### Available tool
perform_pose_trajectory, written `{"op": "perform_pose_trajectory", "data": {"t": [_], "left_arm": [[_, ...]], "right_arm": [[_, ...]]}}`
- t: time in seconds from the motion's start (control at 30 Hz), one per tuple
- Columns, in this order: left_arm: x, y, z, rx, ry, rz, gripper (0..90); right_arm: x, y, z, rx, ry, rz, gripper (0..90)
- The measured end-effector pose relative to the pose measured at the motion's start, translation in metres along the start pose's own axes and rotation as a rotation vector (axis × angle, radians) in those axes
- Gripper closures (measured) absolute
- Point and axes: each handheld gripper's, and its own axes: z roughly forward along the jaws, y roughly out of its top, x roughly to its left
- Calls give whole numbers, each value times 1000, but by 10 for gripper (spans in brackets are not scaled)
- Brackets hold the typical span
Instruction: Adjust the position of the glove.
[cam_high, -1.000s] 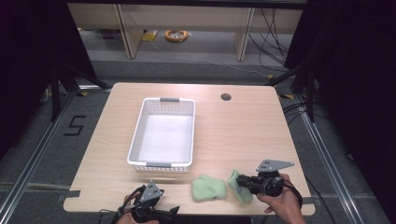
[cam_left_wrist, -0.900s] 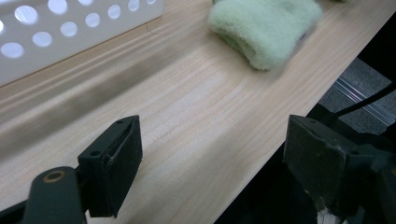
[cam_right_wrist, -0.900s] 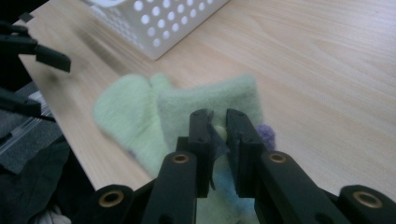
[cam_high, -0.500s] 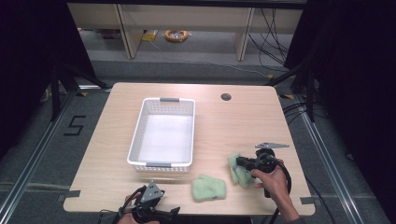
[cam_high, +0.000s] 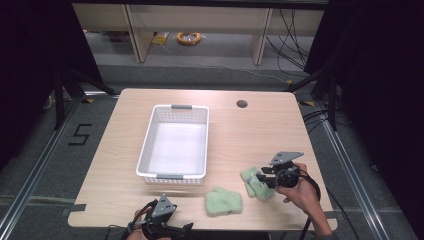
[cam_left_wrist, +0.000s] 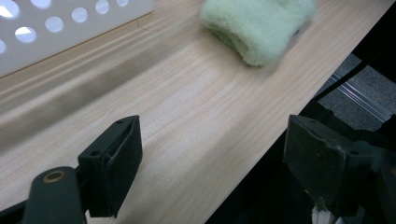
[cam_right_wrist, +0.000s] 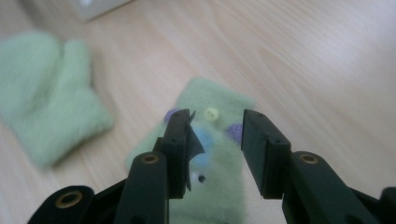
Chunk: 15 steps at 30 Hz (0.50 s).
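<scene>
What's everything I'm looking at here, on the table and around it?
Table: one, light wood, centre; dark round hole near its far right.
Basket: one, white, perforated, table's left middle.
Plain mitten: one, pale green, near edge.
Decorated mitten: one, pale green with small coloured bits, right of the plain one.
Cable coil: one, orange, floor beyond the table.
Left gripper: black, open, near edge.
Right gripper: black, fingers just opening over the decorated mitten.

Even overhead light on the pale wooden bench, dark surroundings at both sides, bright glare inside the white perforated plastic basket, soft focus in both gripper views, fuzzy green mitten blurred, faint shadows.
</scene>
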Motion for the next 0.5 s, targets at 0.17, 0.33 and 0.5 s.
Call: {"op": "perform_pose_trajectory", "data": {"t": [0.17, 0.33, 0.5], "left_arm": [[0, 0, 0, 3, -9, -5, 190], [0, 0, 0, 5, -13, -5, 190], [0, 0, 0, 1, -9, -2, 190]], "right_arm": [[2, -1, 2, 66, 23, -163, 619], [2, -4, 8, 80, 58, -160, 602], [1, -6, 15, 124, 44, -104, 587]]}}
